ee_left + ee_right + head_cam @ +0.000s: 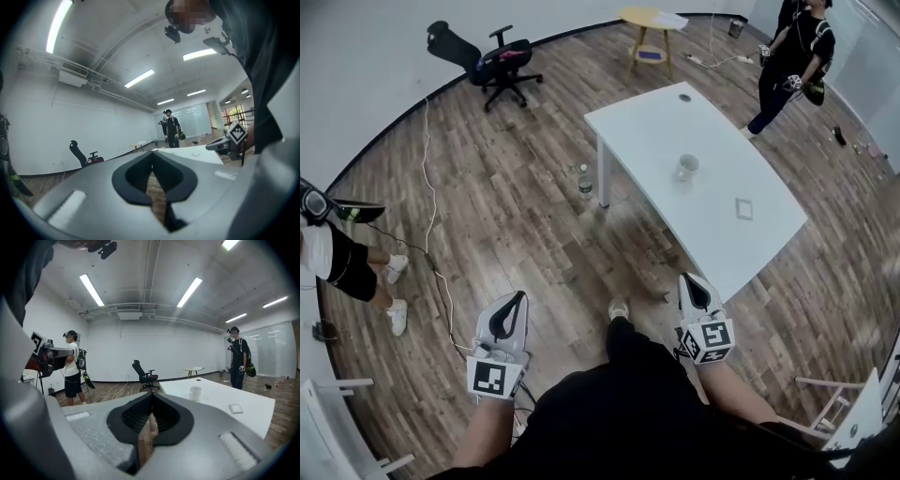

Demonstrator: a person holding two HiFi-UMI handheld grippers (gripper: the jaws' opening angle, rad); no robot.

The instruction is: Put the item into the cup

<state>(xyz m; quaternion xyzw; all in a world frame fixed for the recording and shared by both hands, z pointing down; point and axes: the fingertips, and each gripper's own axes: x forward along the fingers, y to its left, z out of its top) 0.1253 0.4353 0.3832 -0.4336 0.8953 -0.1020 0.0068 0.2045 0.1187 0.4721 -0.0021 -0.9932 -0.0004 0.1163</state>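
On the white table, cup stands near flat item, bottle beside its leg; your left gripper and right gripper are closed, empty.

Bare lab-like room, wood-plank floor, white table, office chair, ceiling strip lights, white walls

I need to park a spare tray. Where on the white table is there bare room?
Most of the table is bare: the far end between the grommet hole and the cup, and the near end in front of the flat square item. Only the strip between cup and item is tight.
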